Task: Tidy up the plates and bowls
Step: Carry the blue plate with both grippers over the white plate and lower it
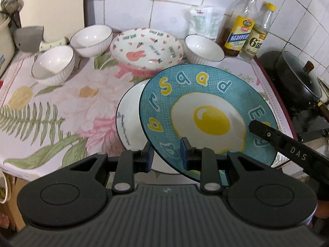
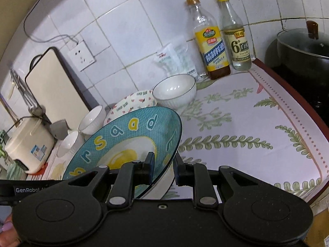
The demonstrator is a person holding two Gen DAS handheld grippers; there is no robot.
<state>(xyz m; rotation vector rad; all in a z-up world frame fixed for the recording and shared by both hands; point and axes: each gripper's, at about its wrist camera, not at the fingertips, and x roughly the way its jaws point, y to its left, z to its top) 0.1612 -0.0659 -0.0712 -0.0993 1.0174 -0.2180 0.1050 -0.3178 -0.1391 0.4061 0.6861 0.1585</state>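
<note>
Teal and tilted, the egg plate (image 1: pixel 207 111) hangs between our two grippers, its face turned up toward the left and its near rim low. Our left gripper (image 1: pixel 167 154) pinches that near rim, jaws nearly closed on it; our right gripper (image 2: pixel 163 169) clamps the right-hand rim the same way. Beneath it a white plate (image 1: pixel 129 119) lies flat on the floral cloth (image 1: pixel 51 111). Behind, from the left, we see two white bowls (image 1: pixel 53 64), the rabbit dish (image 1: pixel 146 48), another bowl (image 1: pixel 203 48) and two bottles (image 1: pixel 239 32).
</note>
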